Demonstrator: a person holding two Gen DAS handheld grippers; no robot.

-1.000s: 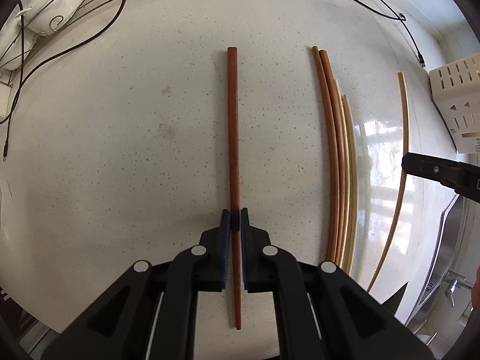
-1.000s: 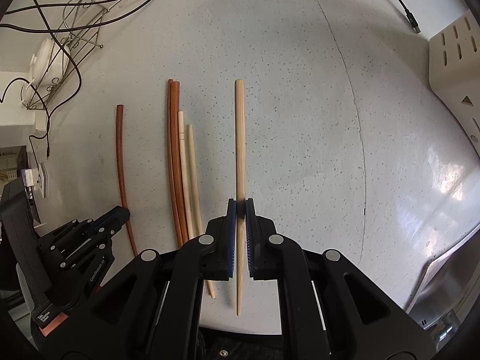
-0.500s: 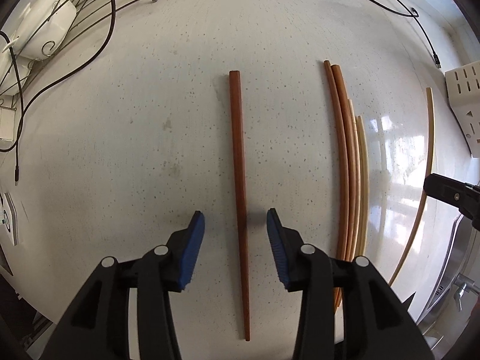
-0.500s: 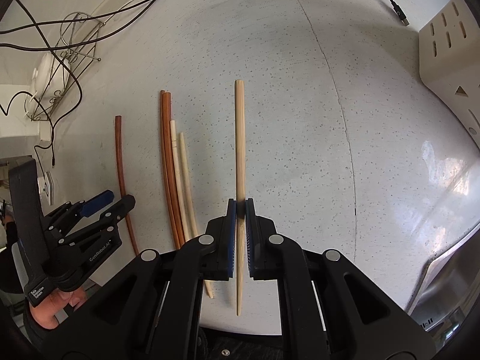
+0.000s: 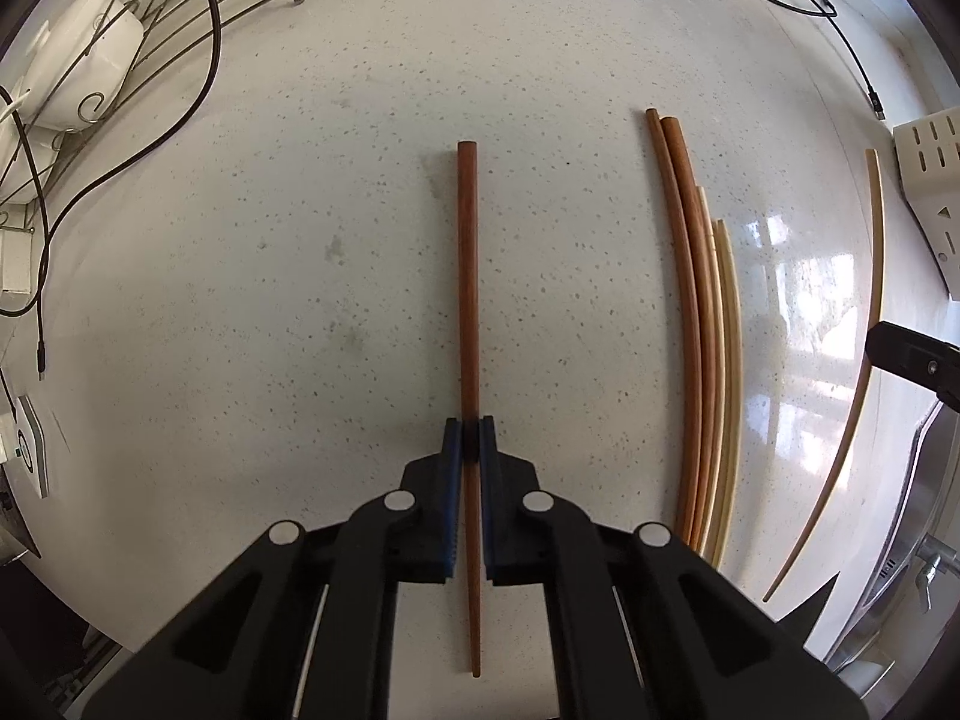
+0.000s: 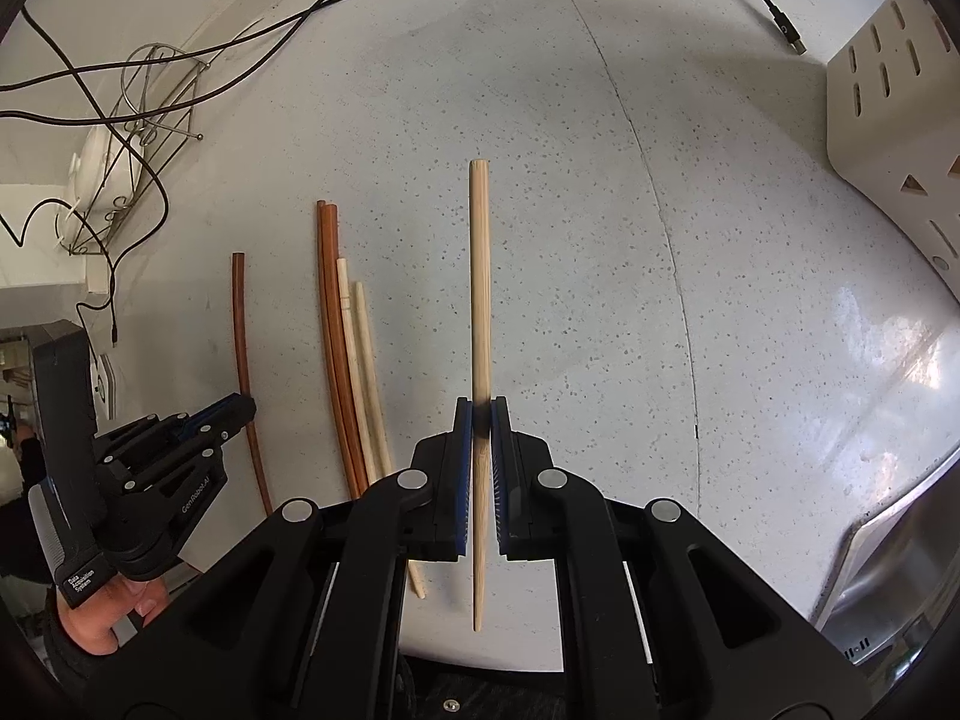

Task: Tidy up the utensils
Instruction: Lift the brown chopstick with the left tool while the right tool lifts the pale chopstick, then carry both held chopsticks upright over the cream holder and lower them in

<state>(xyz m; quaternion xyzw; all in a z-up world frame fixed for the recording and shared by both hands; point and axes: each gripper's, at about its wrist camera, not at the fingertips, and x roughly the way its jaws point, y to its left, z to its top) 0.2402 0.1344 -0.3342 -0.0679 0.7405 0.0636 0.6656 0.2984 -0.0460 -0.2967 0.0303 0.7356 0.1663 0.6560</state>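
My left gripper (image 5: 471, 441) is shut on a dark reddish-brown chopstick (image 5: 467, 276) that points straight ahead over the speckled white counter. My right gripper (image 6: 481, 420) is shut on a pale bamboo chopstick (image 6: 479, 276), held above the counter. A bundle of several chopsticks, two brown and two pale, (image 5: 702, 324) lies on the counter between the grippers; it also shows in the right wrist view (image 6: 348, 348). The left gripper (image 6: 237, 411) and its brown chopstick (image 6: 243, 354) show at the left of the right wrist view. The pale chopstick (image 5: 873, 300) shows at the right of the left wrist view.
A cream perforated utensil holder (image 6: 888, 96) stands at the far right. A wire rack with white dishes (image 5: 78, 78) sits far left. Black cables (image 5: 198, 78) trail across the back of the counter. A steel sink edge (image 6: 900, 570) lies at the near right.
The left gripper, open around the brown chopstick half a second ago, has shut on it again. The right gripper has stayed shut on the pale chopstick and lifted it a little.
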